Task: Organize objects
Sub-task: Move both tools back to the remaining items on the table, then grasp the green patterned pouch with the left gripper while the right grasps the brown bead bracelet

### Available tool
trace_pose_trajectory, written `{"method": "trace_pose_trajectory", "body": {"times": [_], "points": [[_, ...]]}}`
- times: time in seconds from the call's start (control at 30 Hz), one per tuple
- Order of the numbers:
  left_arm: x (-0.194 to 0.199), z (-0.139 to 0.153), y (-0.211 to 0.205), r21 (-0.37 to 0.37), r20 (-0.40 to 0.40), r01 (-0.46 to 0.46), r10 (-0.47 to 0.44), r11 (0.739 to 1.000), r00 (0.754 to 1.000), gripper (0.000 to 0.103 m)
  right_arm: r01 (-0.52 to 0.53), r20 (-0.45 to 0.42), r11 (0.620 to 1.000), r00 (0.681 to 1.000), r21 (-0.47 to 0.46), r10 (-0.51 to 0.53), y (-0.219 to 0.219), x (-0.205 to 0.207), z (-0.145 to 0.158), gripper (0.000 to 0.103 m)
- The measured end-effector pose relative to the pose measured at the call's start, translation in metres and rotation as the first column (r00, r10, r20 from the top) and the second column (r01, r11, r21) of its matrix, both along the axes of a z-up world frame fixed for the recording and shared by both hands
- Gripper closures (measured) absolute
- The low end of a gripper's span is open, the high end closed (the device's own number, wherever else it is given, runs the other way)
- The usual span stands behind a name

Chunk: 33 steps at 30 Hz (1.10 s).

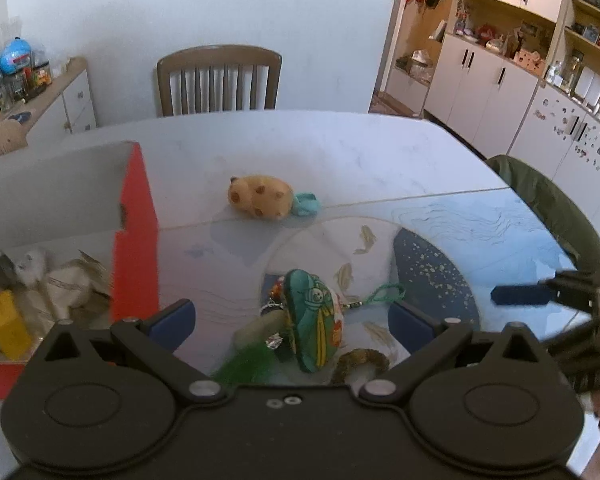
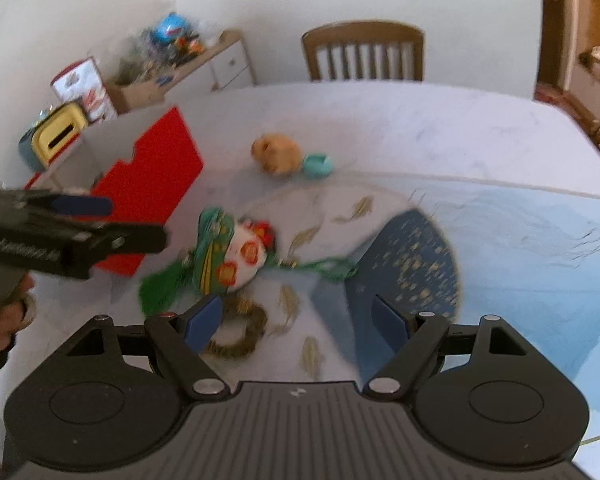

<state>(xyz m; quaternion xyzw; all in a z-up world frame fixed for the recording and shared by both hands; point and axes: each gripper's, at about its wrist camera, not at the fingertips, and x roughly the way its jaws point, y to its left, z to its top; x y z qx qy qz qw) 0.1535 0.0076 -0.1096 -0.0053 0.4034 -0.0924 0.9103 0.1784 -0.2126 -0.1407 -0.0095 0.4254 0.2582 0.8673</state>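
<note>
Partly done, judging by the layout; red box at the table's left side already holds several items, a yellow piece and some pale plush or wrapped things, contents too jumbled to name; still out on the table: green pouch charm with tassel and green cord, lying on the blue patterned mat; a woven ring just beside it at the near edge; spotted tan plush further back with a small teal item touching its right end; so at least four loose things left

left gripper has its fingers spread wide, nothing between them, poised over the pouch charm with the charm sitting in the gap but no contact visible; looks like the next pick; right gripper likewise spread and empty, hovering above the mat near the woven ring, frame motion-blurred; a person's hand grips the left tool's handle in the right wrist view

box is just left of the pouch, short carry; tassel and cord may drag or snag on the ring when lifted, my guess; plush pair at the back likely comes after
</note>
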Motion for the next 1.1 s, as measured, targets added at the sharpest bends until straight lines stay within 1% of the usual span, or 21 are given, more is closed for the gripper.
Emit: {"method": "trace_pose_trajectory", "body": {"times": [0.13,0.27,0.4,0.53,0.63,0.73,0.77,0.87,0.93,0.97,1.03,1.07,1.1], "points": [[0.01,-0.014,-0.008,0.014,-0.017,-0.009,0.009,1.0,1.0,0.001,-0.08,-0.02,0.997,0.997,-0.017,0.08,0.013,0.0,-0.015,0.021],[0.018,-0.023,-0.014,0.032,-0.013,-0.003,0.003,0.999,1.0,0.003,-0.156,-0.022,0.986,0.988,-0.058,0.155,0.029,-0.002,-0.028,0.021],[0.026,-0.03,-0.02,0.055,-0.013,0.017,-0.016,0.998,1.0,0.009,-0.227,-0.029,0.971,0.974,-0.069,0.226,0.042,-0.005,-0.04,0.021],[0.033,-0.037,-0.022,0.05,-0.028,0.036,-0.034,0.998,0.999,0.018,-0.282,-0.024,0.955,0.959,-0.091,0.281,0.053,-0.007,-0.049,0.021],[0.038,-0.041,-0.022,0.04,-0.038,0.045,-0.043,0.998,0.998,0.023,-0.302,-0.019,0.948,0.953,-0.1,0.302,0.058,-0.005,-0.053,0.021],[0.044,-0.046,-0.023,0.026,-0.06,0.05,-0.048,0.998,0.997,0.029,-0.304,-0.025,0.947,0.953,-0.106,0.303,0.061,-0.003,-0.058,0.025],[0.045,-0.048,-0.023,0.025,-0.066,0.05,-0.048,0.998,0.997,0.03,-0.301,-0.018,0.948,0.954,-0.106,0.301,0.061,-0.002,-0.059,0.026],[0.046,-0.052,-0.023,0.02,-0.079,0.054,-0.052,0.998,0.996,0.036,-0.303,-0.008,0.947,0.953,-0.106,0.304,0.063,-0.002,-0.059,0.031],[0.045,-0.054,-0.023,0.013,-0.087,0.063,-0.061,0.998,0.994,0.043,-0.309,-0.003,0.945,0.951,-0.104,0.31,0.065,-0.002,-0.059,0.038],[0.045,-0.054,-0.024,0.013,-0.09,0.066,-0.064,0.998,0.994,0.044,-0.311,-0.001,0.945,0.95,-0.104,0.313,0.066,-0.001,-0.059,0.04],[0.045,-0.055,-0.024,0.012,-0.091,0.067,-0.066,0.998,0.994,0.047,-0.316,0.005,0.943,0.948,-0.105,0.318,0.067,-0.002,-0.058,0.048],[0.044,-0.055,-0.025,0.011,-0.091,0.067,-0.065,0.998,0.994,0.049,-0.317,0.007,0.942,0.947,-0.107,0.32,0.068,-0.003,-0.058,0.051],[0.044,-0.055,-0.025,0.008,-0.092,0.068,-0.067,0.998,0.993,0.055,-0.318,0.01,0.942,0.947,-0.108,0.32,0.069,-0.005,-0.058,0.056]]}}
